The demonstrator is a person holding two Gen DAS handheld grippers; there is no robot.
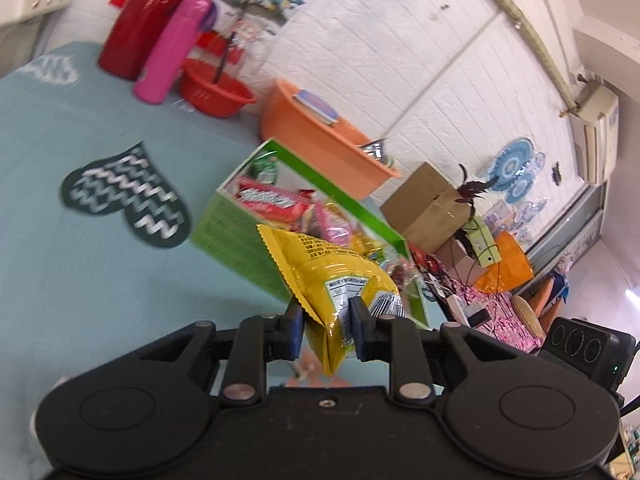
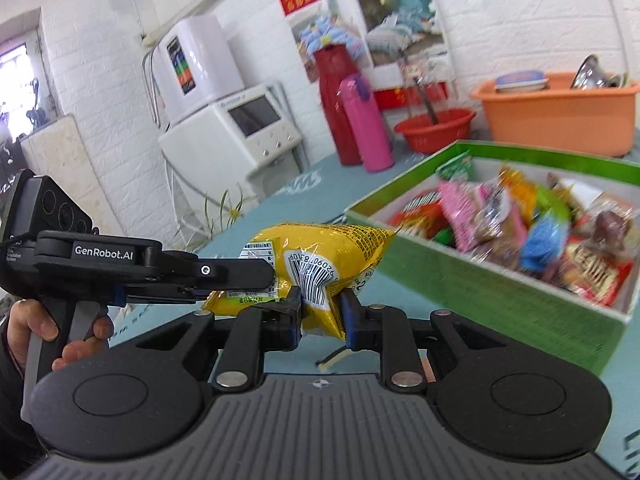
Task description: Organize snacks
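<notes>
Left wrist view, upper left: we note a red jug (image 1: 144,20) and pink bottle (image 1: 172,50) on the blue cloth (image 1: 60,240), then a green box (image 1: 240,232) of snacks at centre, an orange tub (image 1: 304,124) behind it. Low centre, our left gripper (image 1: 326,320) pinches the yellow bag (image 1: 336,276), held off the cloth just before the box. Right wrist view: a hand (image 2: 36,332) at lower left holds that gripper, and at centre our right gripper (image 2: 320,312) also clamps the bag, the box to its right.
</notes>
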